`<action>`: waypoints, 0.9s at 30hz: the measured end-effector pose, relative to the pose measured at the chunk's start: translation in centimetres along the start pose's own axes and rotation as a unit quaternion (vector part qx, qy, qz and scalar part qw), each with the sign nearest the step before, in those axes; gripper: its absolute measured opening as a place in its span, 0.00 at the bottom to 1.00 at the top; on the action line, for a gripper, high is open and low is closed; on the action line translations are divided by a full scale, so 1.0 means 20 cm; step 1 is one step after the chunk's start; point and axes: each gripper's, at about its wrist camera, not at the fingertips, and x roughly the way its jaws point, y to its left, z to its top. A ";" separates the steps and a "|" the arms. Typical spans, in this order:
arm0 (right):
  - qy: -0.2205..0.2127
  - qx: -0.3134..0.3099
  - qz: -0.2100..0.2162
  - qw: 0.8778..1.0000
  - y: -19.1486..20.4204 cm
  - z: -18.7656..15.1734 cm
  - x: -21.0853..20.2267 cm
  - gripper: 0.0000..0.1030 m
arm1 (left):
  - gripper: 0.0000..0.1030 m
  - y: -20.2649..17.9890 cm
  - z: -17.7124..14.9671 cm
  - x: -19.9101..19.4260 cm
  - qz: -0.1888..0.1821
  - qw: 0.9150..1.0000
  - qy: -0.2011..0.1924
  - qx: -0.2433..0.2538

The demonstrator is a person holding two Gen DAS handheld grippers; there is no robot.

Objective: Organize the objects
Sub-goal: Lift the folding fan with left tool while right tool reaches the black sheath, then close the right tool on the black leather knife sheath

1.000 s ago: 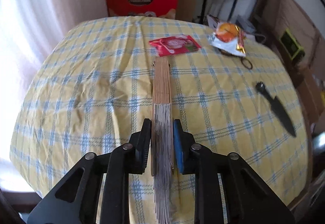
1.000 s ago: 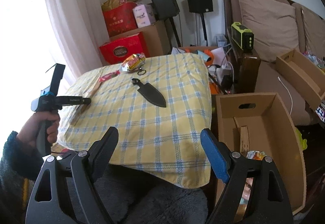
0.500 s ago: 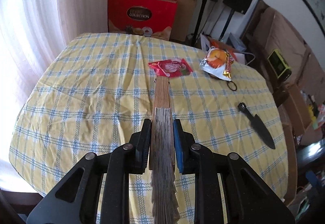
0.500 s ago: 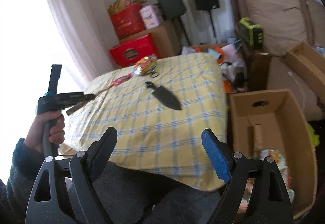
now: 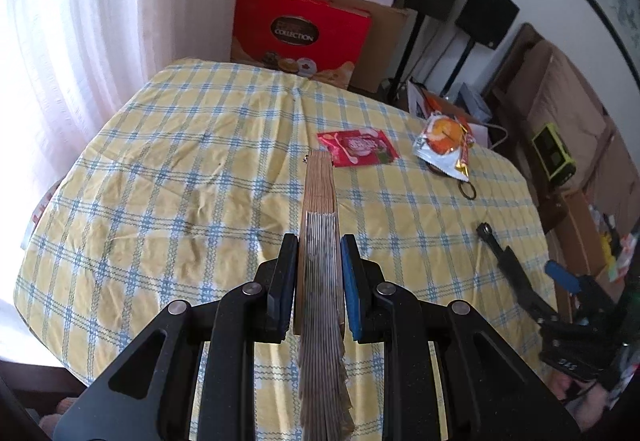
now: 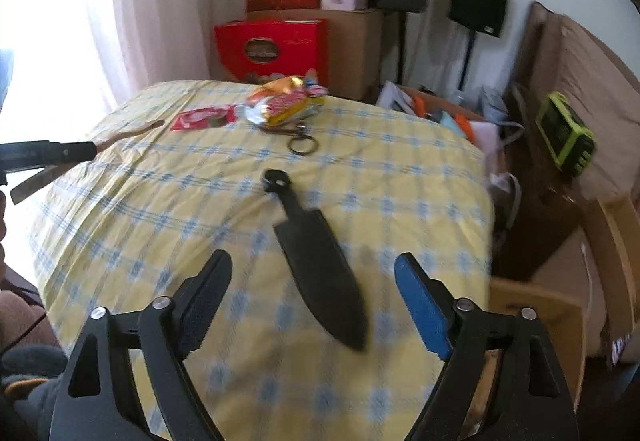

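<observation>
My left gripper (image 5: 319,241) is shut on a folded wooden fan (image 5: 319,193), held over the yellow checked tablecloth (image 5: 180,181); the fan's far end reaches a red sachet (image 5: 358,147). A black knife-shaped piece (image 6: 320,253) lies on the cloth. My right gripper (image 6: 314,263) hovers above it, jaws wide and closing, with the blade seen between them and the pads clear of it. In the left wrist view the right gripper (image 5: 540,281) is at the table's right edge beside the black piece (image 5: 508,261). The left gripper (image 6: 48,153) with the fan (image 6: 132,133) shows at the far left.
An orange snack packet (image 5: 442,145) and a key ring (image 5: 467,192) lie near the table's far right. Red gift boxes (image 5: 300,33) and speakers stand behind the table. A green radio (image 6: 564,137) and an open cardboard box (image 6: 536,313) are to the right.
My right gripper has swung in from beside the cardboard box to over the black piece and now shows in the left wrist view. The left gripper rose slightly with the fan.
</observation>
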 end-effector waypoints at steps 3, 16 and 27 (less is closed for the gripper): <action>0.010 0.006 -0.003 1.000 0.01 0.02 0.05 0.80 | 0.19 0.00 0.00 0.00 -0.001 1.000 -0.004 0.002; 0.061 0.002 -0.024 0.998 0.00 0.05 0.18 0.49 | 0.19 -0.01 0.00 0.01 -0.004 1.000 -0.006 -0.002; 0.005 -0.006 -0.038 0.999 0.12 0.06 0.01 0.38 | 0.19 0.02 0.02 -0.03 0.001 1.000 -0.012 -0.012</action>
